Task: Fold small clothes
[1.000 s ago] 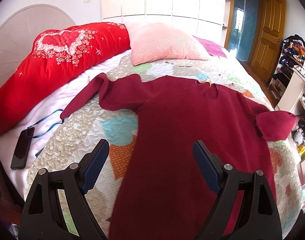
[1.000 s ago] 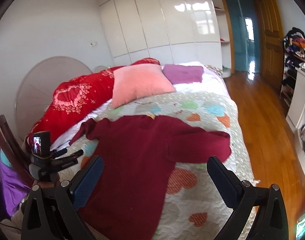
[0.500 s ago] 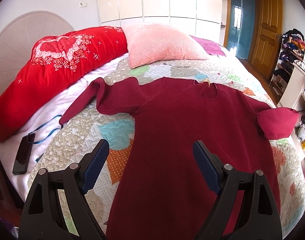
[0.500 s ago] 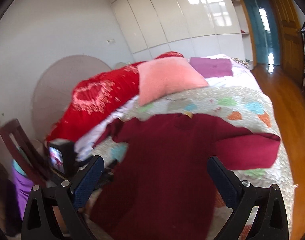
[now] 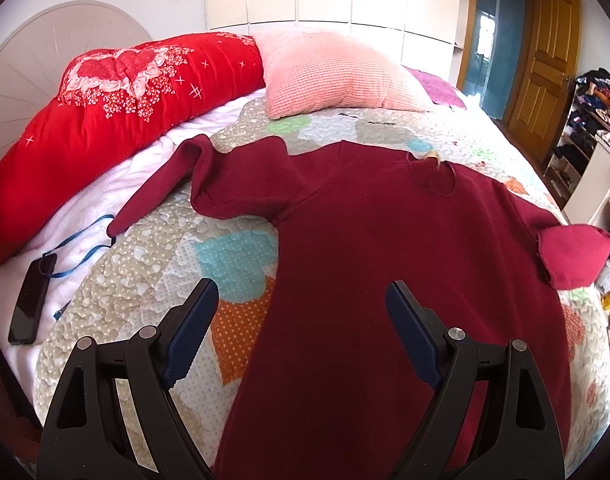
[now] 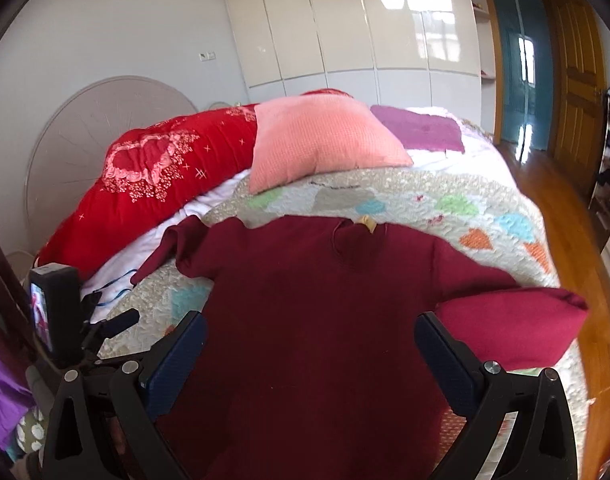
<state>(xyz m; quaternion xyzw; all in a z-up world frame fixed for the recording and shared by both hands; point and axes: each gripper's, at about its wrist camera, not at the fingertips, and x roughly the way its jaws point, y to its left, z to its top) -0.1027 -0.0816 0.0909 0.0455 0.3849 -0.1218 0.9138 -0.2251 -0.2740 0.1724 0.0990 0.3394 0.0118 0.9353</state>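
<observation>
You swung your right gripper (image 6: pixel 309 354) in over the maroon top (image 5: pixel 385 264), which lay spread flat on the bed (image 5: pixel 145 240), and your left gripper (image 5: pixel 301 324) barely moved; both had fingers apart, holding nothing. Folding seemed unstarted, though the hem was hidden.

Right gripper (image 6: pixel 309 354): now centred over the dark red garment (image 6: pixel 313 320); a second ago it is off toward the floor side of the bed, with much wooden floor in sight.
Right gripper's view: garment fills the gap between the open jaws; folded sleeve (image 6: pixel 513 332) sits just beside the right-hand finger.
Left gripper (image 5: pixel 301 330): slightly higher and further back; more of the garment (image 5: pixel 365 280) and the phone (image 5: pixel 31 302) shows.
Left gripper, seen from the right: now at the frame's left edge (image 6: pixel 61 312).
</observation>
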